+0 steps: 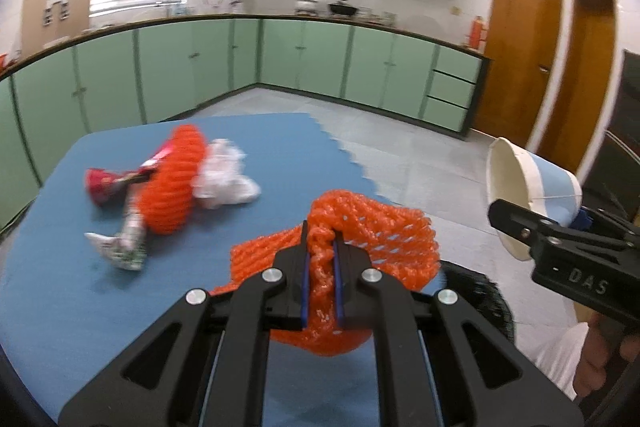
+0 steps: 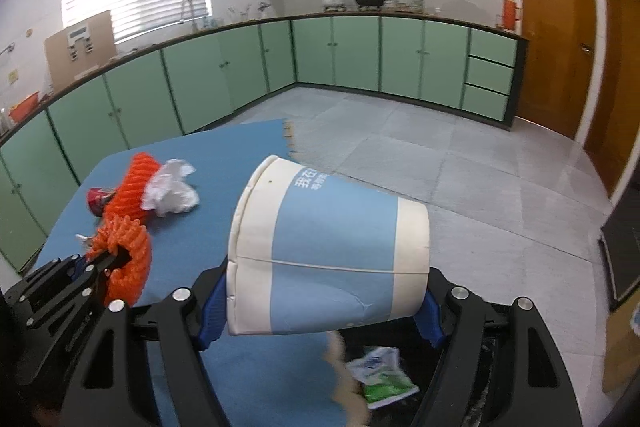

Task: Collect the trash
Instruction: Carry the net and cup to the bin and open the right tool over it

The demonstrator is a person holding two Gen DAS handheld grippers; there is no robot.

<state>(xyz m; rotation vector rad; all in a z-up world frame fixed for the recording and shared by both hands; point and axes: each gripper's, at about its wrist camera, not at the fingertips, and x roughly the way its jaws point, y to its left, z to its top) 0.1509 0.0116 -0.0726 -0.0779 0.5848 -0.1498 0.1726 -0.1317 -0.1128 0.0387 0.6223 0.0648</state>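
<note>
Two grips on right now. Your left gripper (image 1: 321,247) has its jaws nearly closed on an orange foam net (image 1: 360,227), pinched at a bunched fold, rest of net spilling out to the right, above the blue table (image 1: 60,287). Your right gripper (image 2: 324,307) has jaws wide, clamped on the sides of a white-and-blue paper cup (image 2: 332,247), cup tipped w/ its mouth up-left. Below the cup, a black bin (image 2: 480,367) w/ a green-white wrapper (image 2: 380,375) inside, just off the table edge. Left of the cup on the table: 2nd orange net (image 2: 132,183), crumpled white plastic (image 2: 172,191) touching it, red wrapper (image 2: 98,199) behind, and a silver-green wrapper (image 1: 128,239) near the net.
</note>
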